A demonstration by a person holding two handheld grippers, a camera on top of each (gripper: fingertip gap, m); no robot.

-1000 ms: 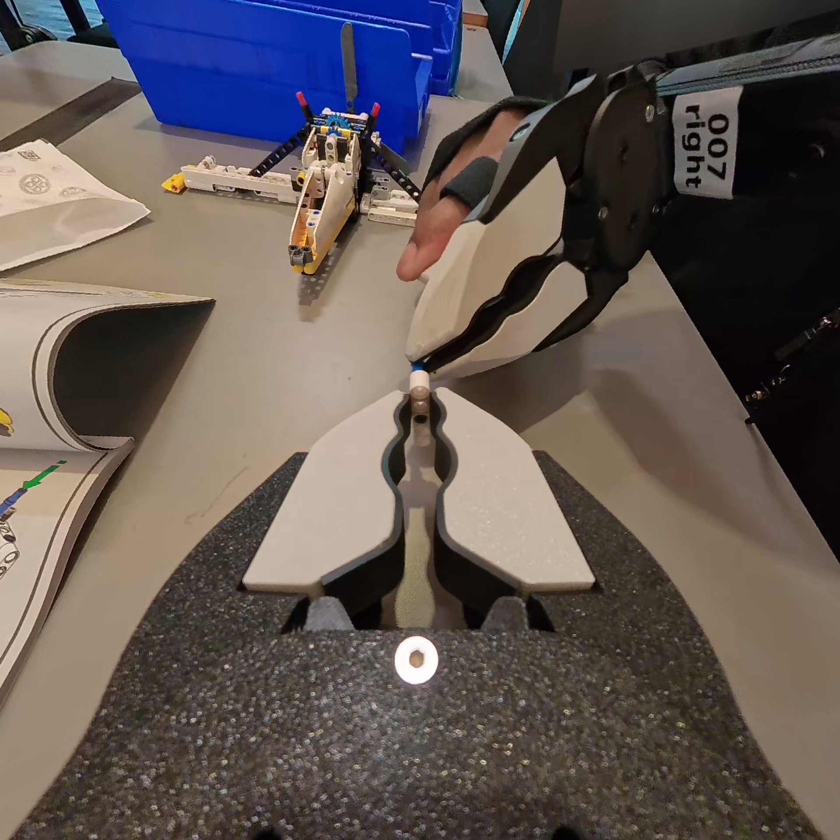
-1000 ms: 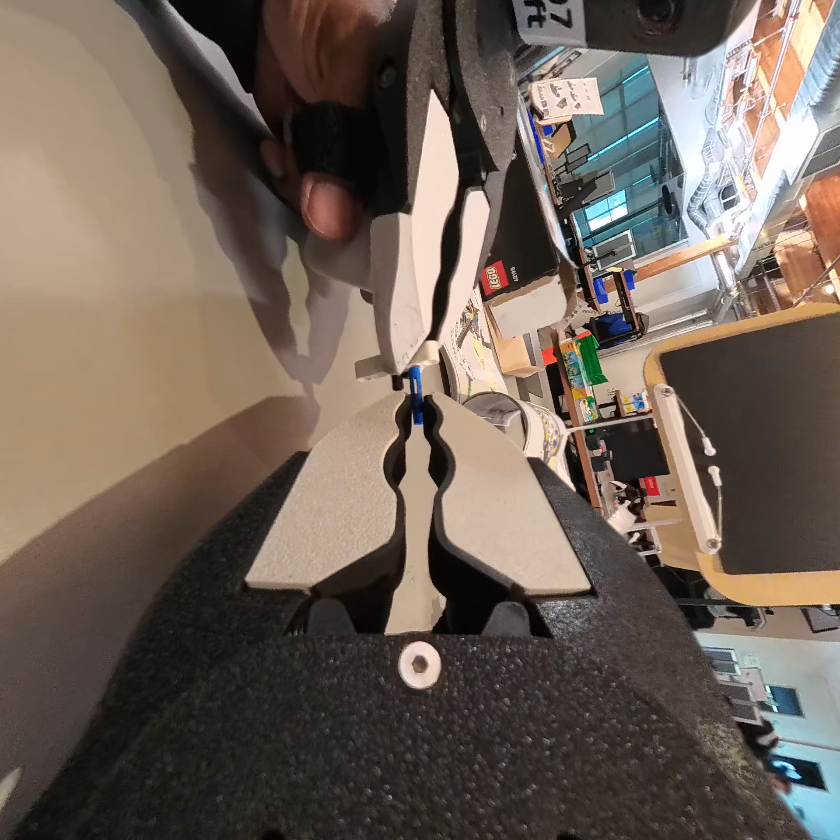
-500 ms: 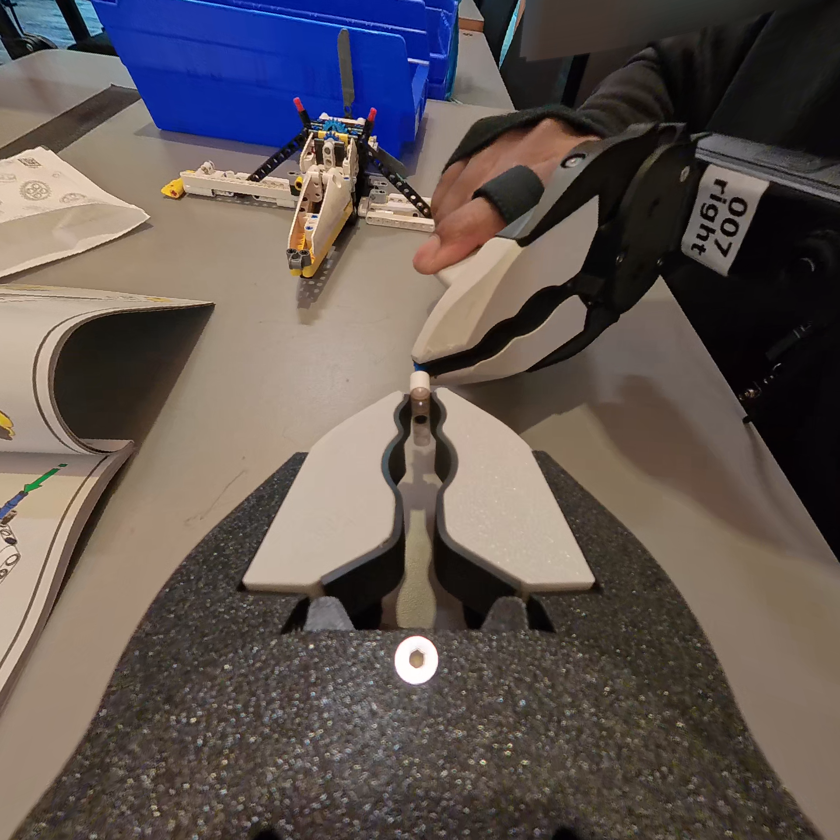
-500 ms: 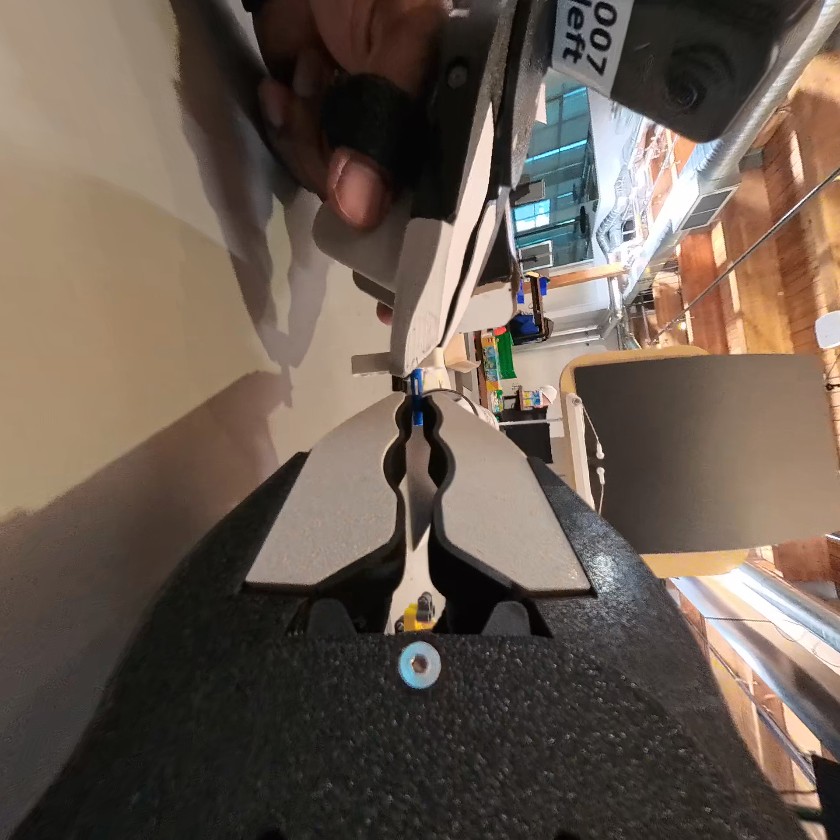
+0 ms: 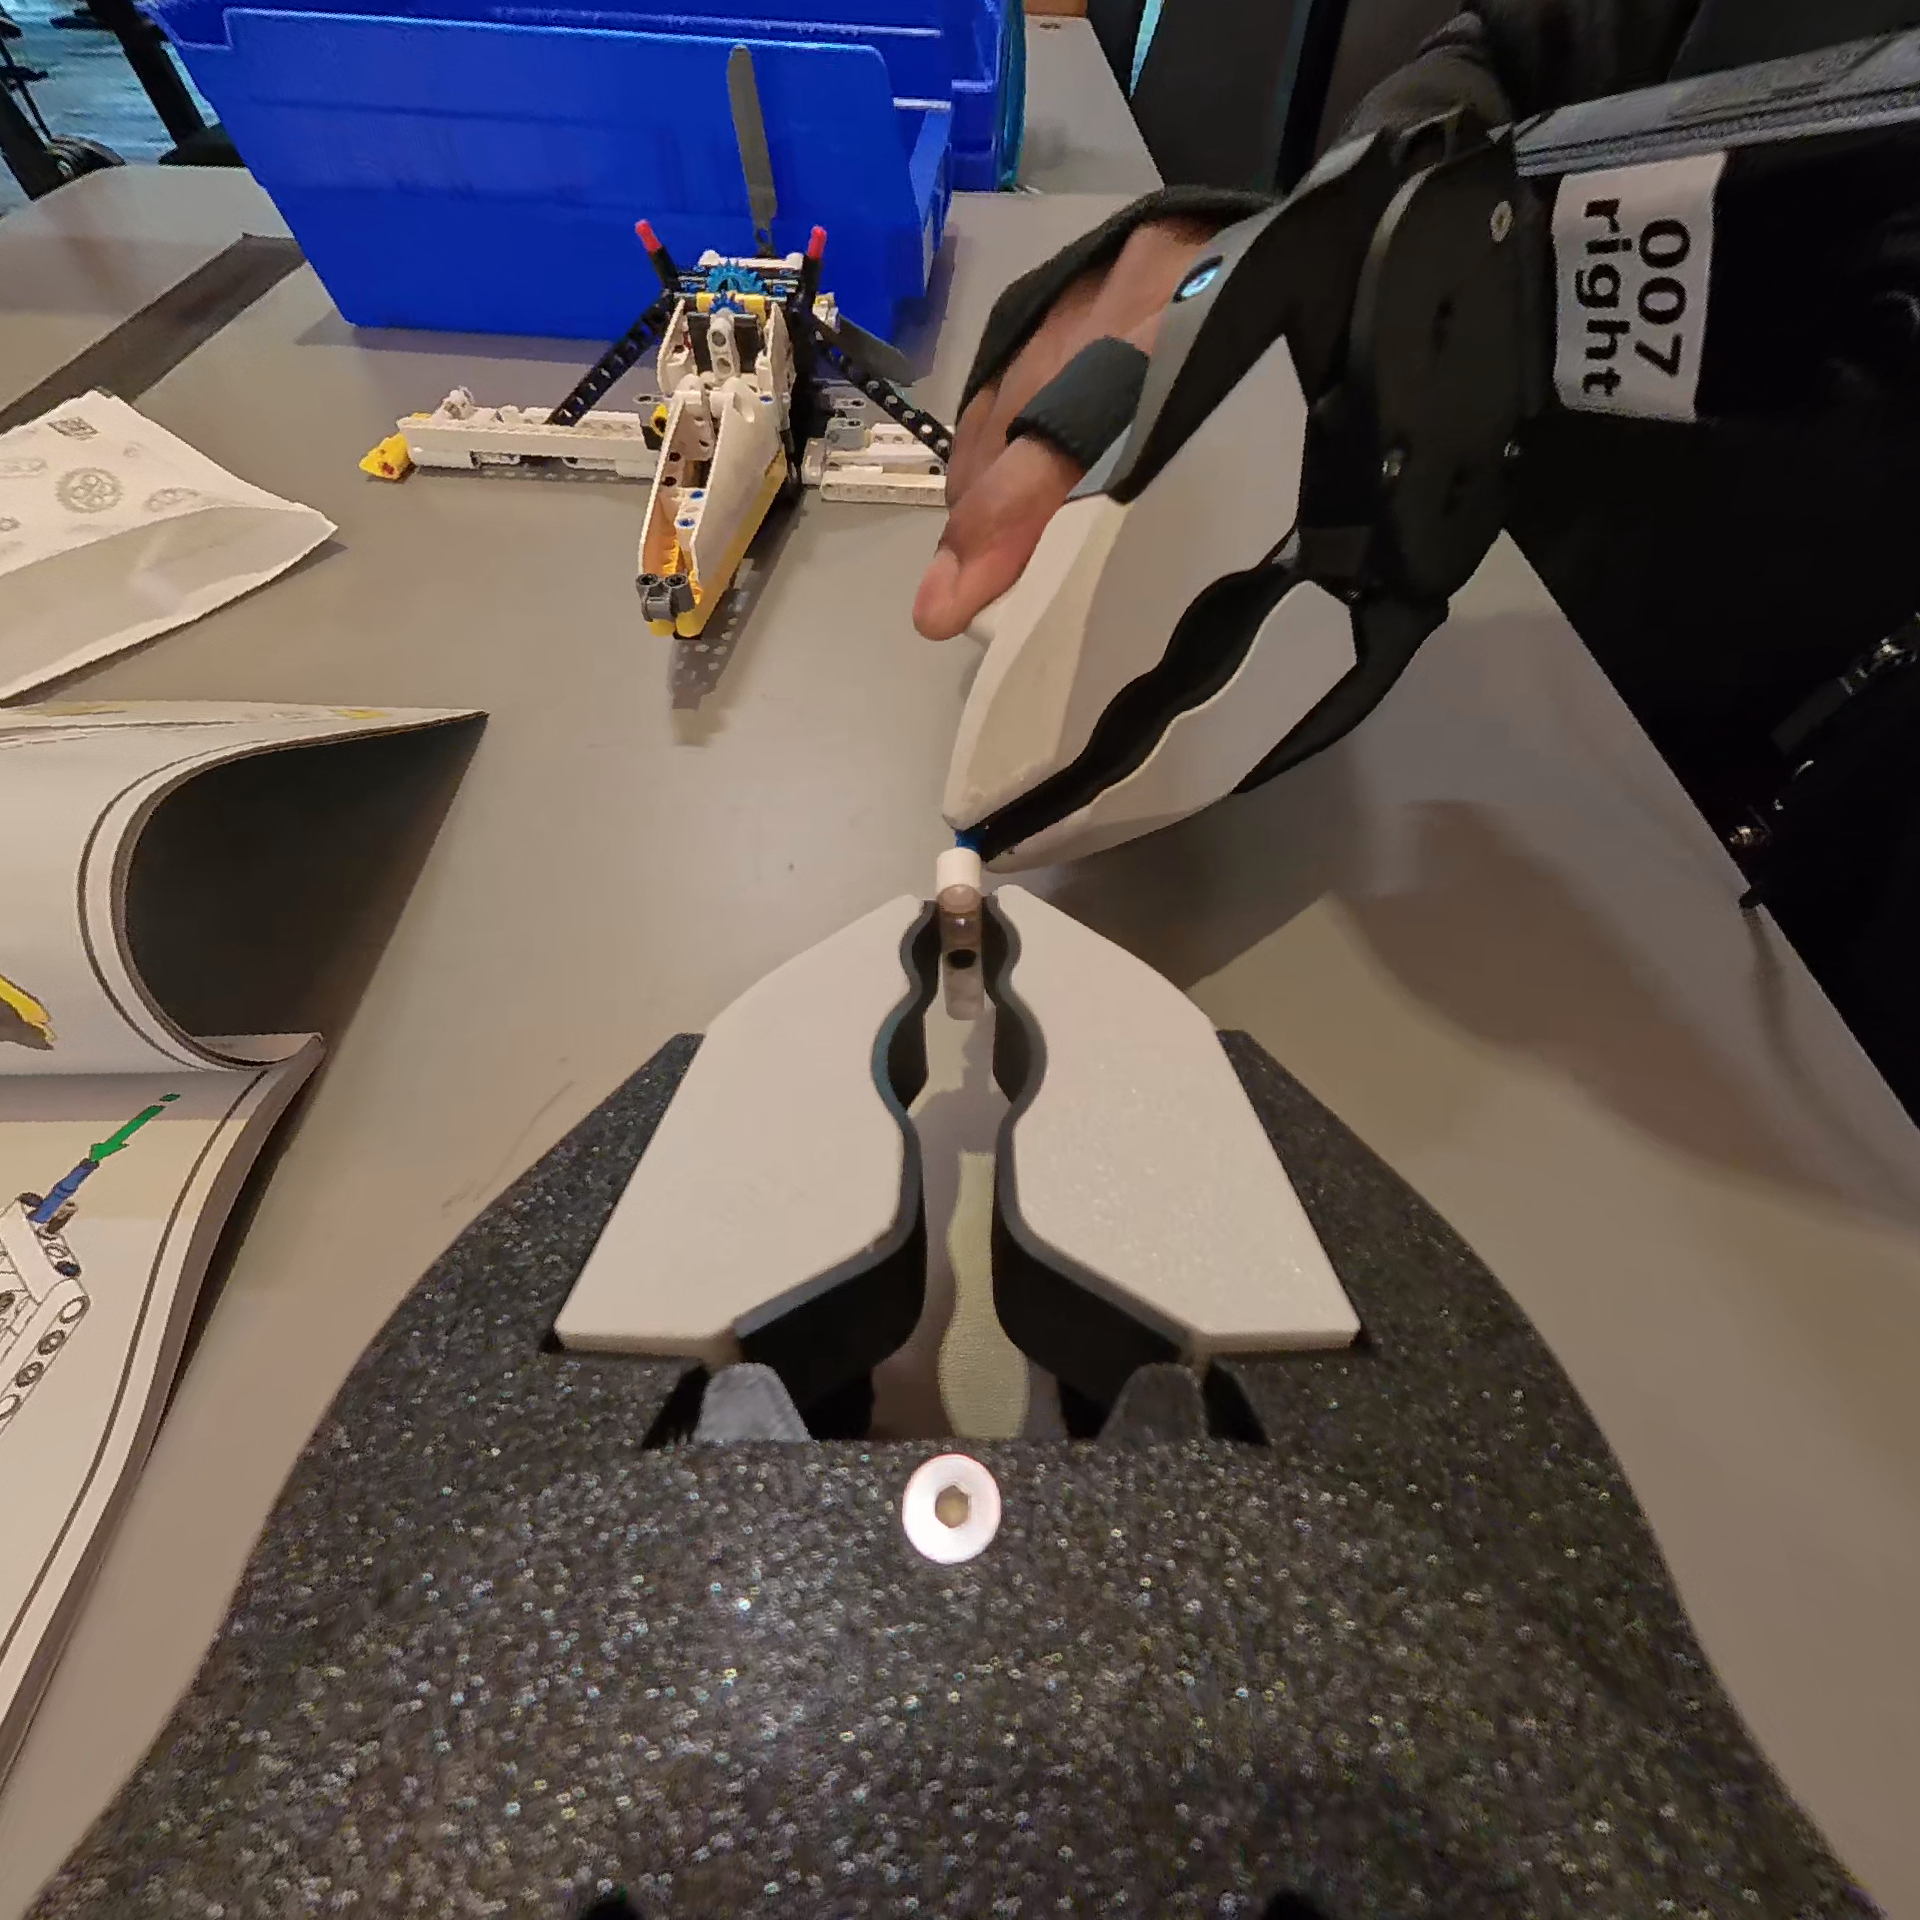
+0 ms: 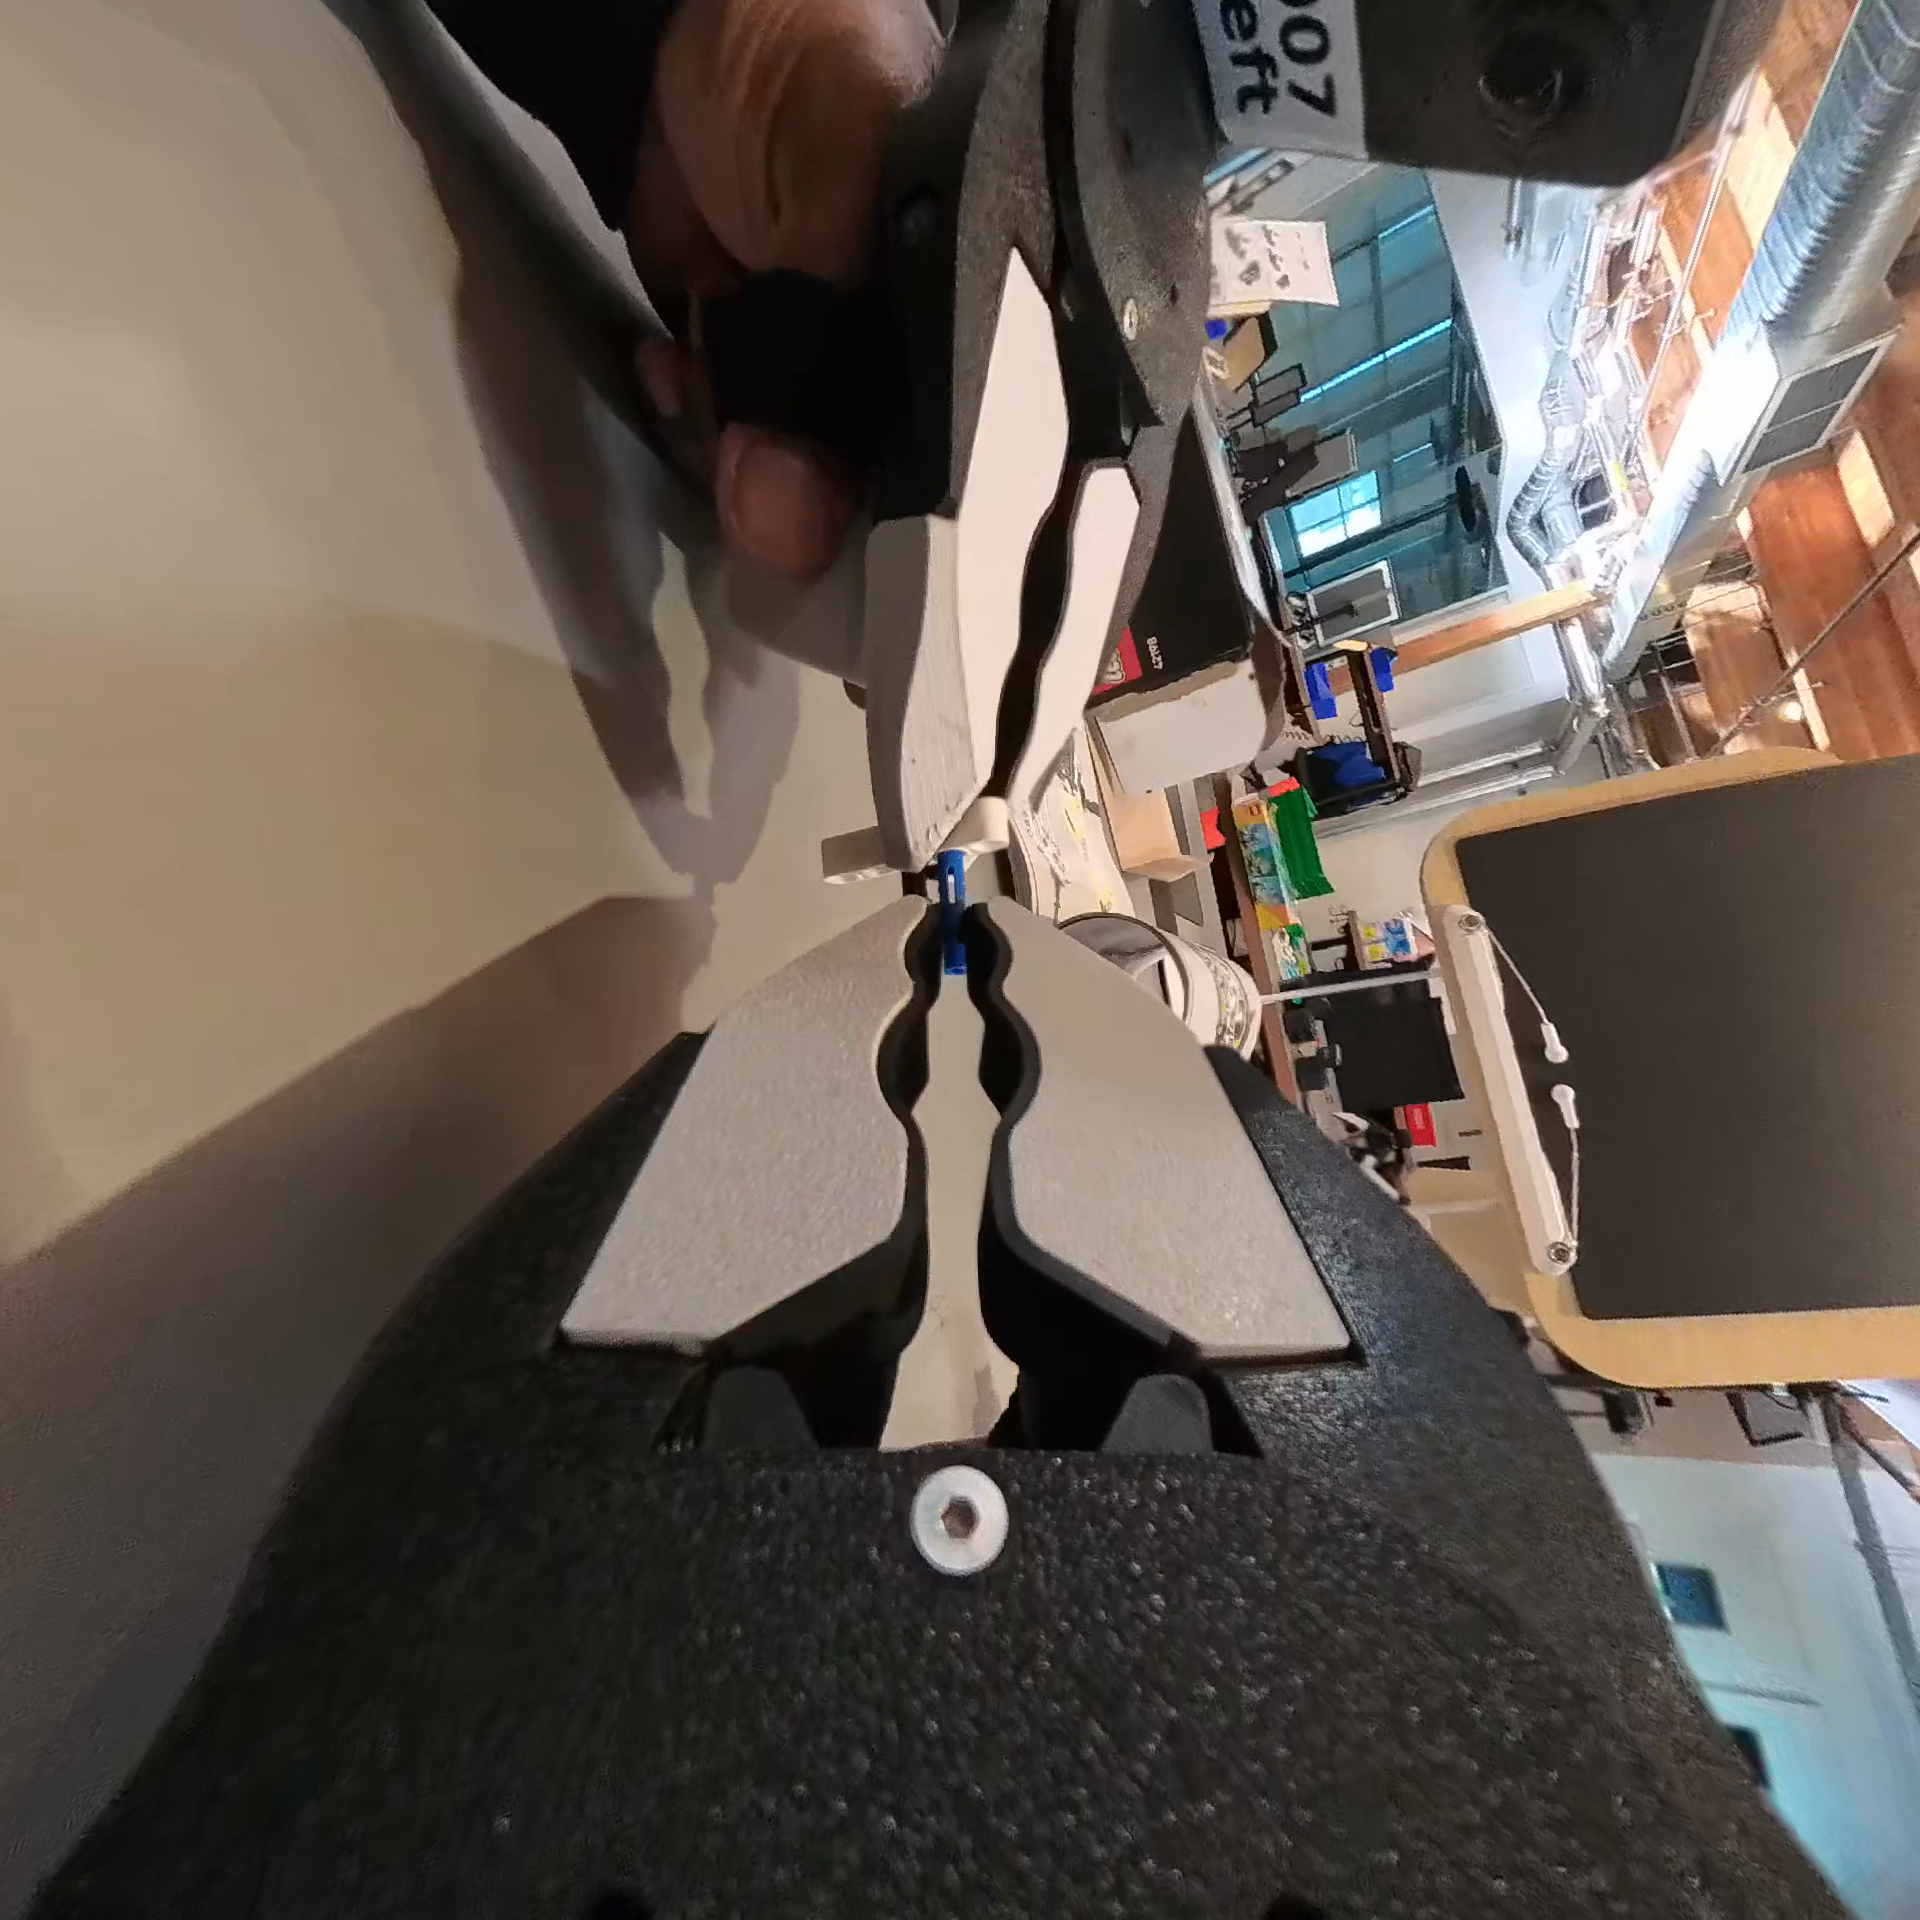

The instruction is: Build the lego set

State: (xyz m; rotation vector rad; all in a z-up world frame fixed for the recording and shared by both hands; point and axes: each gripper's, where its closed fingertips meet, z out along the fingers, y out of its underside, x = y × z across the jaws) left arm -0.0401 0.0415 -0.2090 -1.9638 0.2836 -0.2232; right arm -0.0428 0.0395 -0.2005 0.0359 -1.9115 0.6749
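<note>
While pinched in the right claw (image 6: pixel 954 914), blue pin (image 6: pixel 952 914) lengthwise along its fingers (image 6: pixel 1122 1122).

- Left wrist view: low above the desk (image 5: pixel 520 644), looking forward and down along its own tool (image 5: pixel 958 914);
- Right wrist view: rolled sideways, close; both views share the meeting fingertips.

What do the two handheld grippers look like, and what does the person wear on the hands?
Each gripper, left gripper and right gripper, has a speckled black body with one pale screw and two light grey fingers with wavy black inner edges. Both carry a white label with black writing. The hand wears a black fingerless glove with a finger loop, below a dark sleeve.
</note>
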